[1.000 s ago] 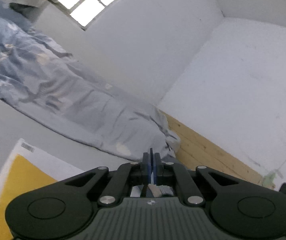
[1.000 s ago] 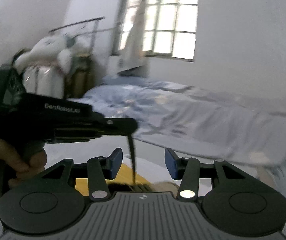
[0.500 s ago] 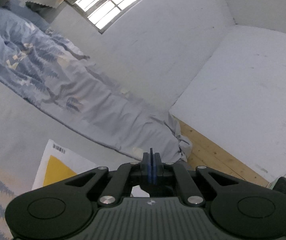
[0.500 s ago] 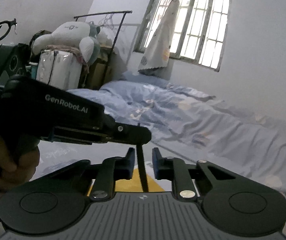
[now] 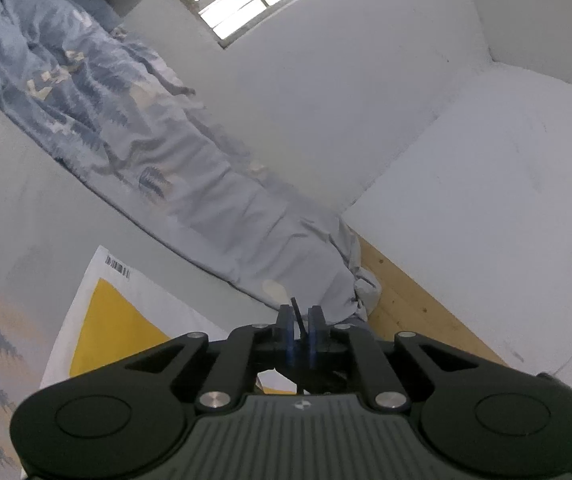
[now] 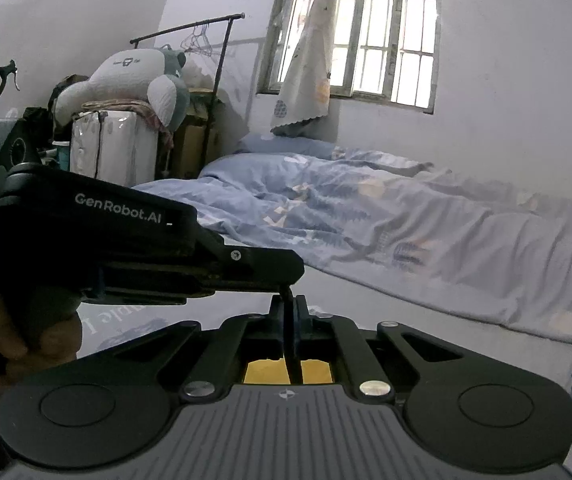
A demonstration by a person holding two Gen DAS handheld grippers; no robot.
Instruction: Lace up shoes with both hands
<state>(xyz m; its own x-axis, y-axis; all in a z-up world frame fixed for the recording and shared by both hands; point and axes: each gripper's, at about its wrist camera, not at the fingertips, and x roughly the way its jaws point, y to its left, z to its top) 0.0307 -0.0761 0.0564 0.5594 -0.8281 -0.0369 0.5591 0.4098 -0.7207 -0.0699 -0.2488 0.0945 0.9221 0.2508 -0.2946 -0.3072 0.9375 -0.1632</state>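
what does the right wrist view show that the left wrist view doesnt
Only the right wrist view shows the other black handheld device with the hand on its grip, the white plush toy, the metal clothes rack and the patterned curtain.

Only the left wrist view shows the bare wooden bed board, the barcode label on the white and yellow bag, and the left tongs slightly parted around the thin black shoelace.

Both show the blue patterned duvet, the barred window, the lace and the yellow bag.
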